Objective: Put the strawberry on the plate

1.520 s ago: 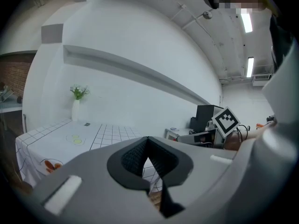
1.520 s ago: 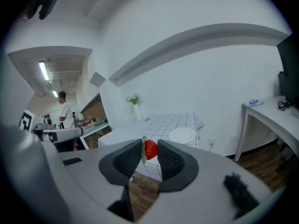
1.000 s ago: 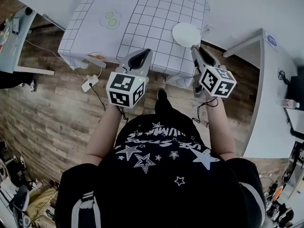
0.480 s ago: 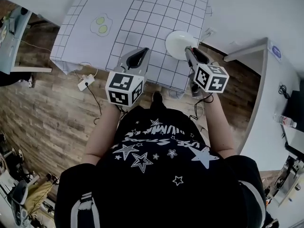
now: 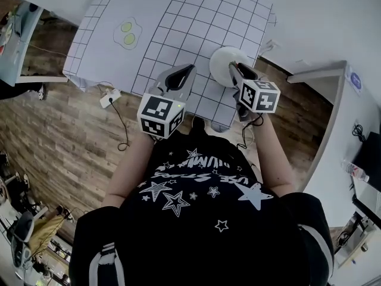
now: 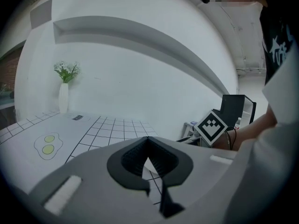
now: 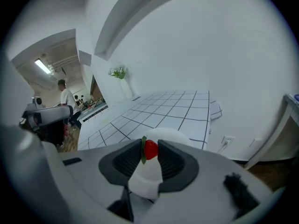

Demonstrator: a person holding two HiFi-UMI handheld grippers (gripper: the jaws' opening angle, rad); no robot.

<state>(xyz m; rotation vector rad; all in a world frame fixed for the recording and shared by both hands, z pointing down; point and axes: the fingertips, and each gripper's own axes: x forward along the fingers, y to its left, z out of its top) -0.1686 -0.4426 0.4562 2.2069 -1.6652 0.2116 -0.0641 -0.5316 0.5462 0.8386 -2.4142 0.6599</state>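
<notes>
A small red strawberry (image 7: 150, 149) with a green leaf sits pinched between the tips of my right gripper (image 7: 150, 150), which is shut on it. That gripper (image 5: 236, 70) hovers over the near side of the round white plate (image 5: 221, 63), which lies near the table's front right corner. In the right gripper view the plate (image 7: 164, 135) shows just beyond and below the jaws. My left gripper (image 5: 188, 70) hangs over the grid cloth to the left of the plate. Its tips (image 6: 148, 138) meet with nothing between them.
The table (image 5: 178, 16) wears a white cloth with a black grid and a fried-egg drawing (image 5: 126, 32). A white vase with flowers (image 6: 63, 96) stands at its far end. A power strip (image 5: 108, 99) lies on the wood floor. A white desk (image 5: 342, 142) stands at right.
Both grippers have moved forward over the table. The right gripper with the strawberry has gone from the table's front edge to above the plate.
</notes>
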